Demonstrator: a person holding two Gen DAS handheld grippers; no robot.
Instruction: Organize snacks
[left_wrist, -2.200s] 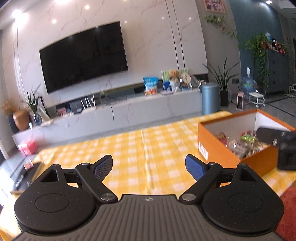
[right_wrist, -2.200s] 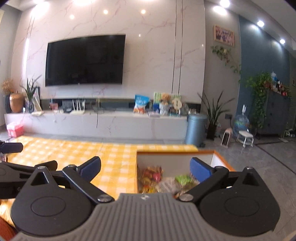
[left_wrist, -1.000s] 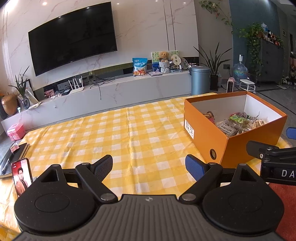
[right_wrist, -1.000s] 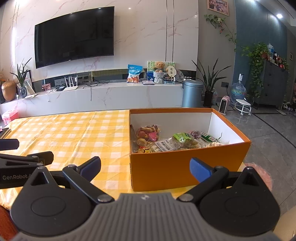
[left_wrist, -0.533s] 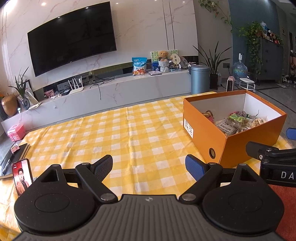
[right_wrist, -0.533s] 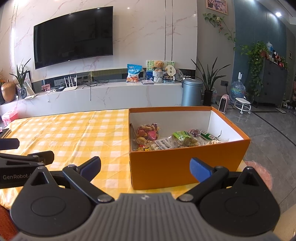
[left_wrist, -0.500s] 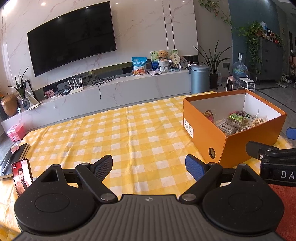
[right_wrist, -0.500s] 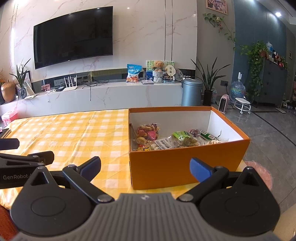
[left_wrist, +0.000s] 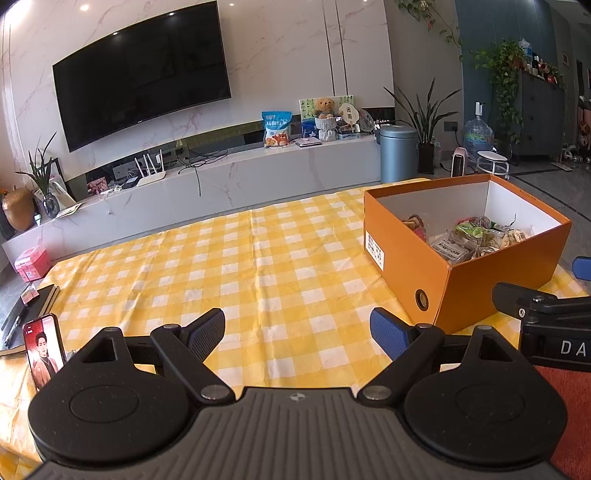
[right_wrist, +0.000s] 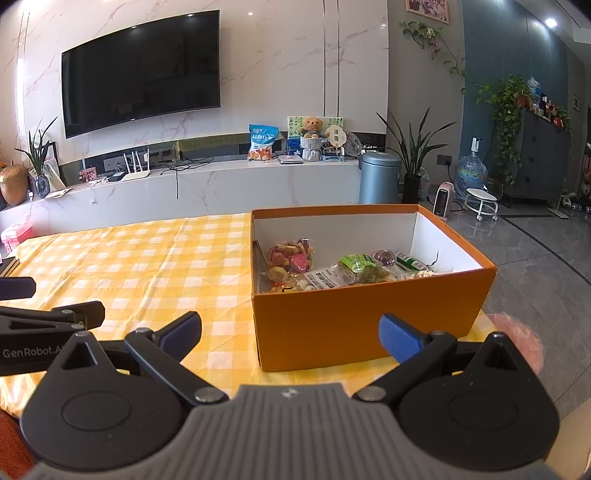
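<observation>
An open orange box (left_wrist: 487, 273) (right_wrist: 354, 325) sits on the right part of a yellow checked tablecloth (left_wrist: 258, 266) (right_wrist: 140, 266). Several wrapped snacks (right_wrist: 332, 267) (left_wrist: 469, 236) lie inside it. My left gripper (left_wrist: 297, 330) hovers open and empty over the cloth, left of the box. My right gripper (right_wrist: 290, 334) is open and empty too, just in front of the box's near wall. Each gripper shows at the edge of the other's view.
A phone (left_wrist: 43, 350) stands at the table's left edge beside dark notebooks (left_wrist: 26, 314). Beyond the table runs a white TV console (right_wrist: 184, 192) with a snack bag (right_wrist: 263, 142), a grey bin (right_wrist: 379, 177) and plants. The tiled floor (right_wrist: 535, 258) lies to the right.
Both views have dropped from looking across the room to looking down at the table and box. In the last half second almost nothing has moved. Both grippers stay open.
</observation>
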